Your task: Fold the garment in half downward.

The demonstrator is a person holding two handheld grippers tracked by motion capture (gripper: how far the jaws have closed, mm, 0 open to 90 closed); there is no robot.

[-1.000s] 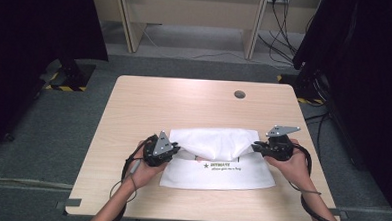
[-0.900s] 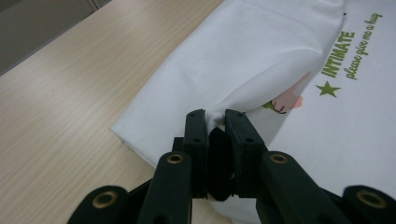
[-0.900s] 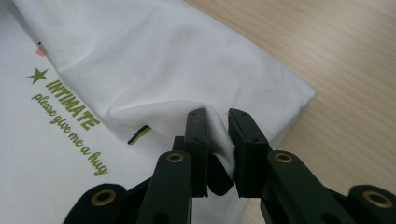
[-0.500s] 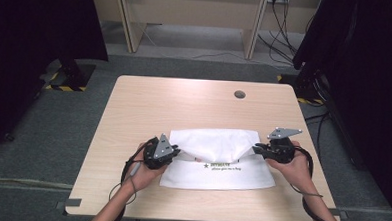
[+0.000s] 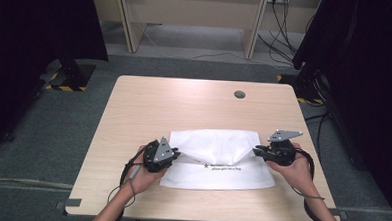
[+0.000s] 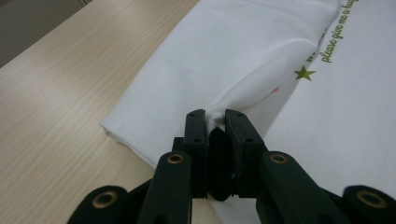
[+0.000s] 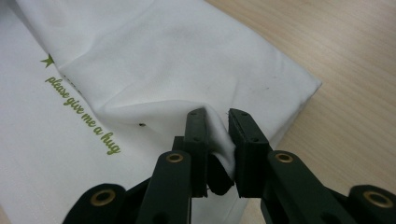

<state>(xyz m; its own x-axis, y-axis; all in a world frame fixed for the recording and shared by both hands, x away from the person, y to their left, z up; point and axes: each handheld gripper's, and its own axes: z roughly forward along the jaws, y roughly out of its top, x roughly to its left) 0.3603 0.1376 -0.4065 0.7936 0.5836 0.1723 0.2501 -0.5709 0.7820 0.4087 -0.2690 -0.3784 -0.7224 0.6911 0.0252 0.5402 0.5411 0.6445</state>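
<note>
White cloth (image 5: 217, 161), folded, printed with a green star and green lettering; lies flat in the lower centre of the high view, on the near half of a light wooden table (image 5: 184, 105). Left gripper (image 5: 176, 154), lower left of the cloth: jaws clamped on a pinch of its left edge, fabric bunched between them. Right gripper (image 5: 255, 151), lower right: jaws likewise clamped on the right edge. Farther up the frame: a round grey grommet (image 5: 239, 94) in the tabletop.
</note>
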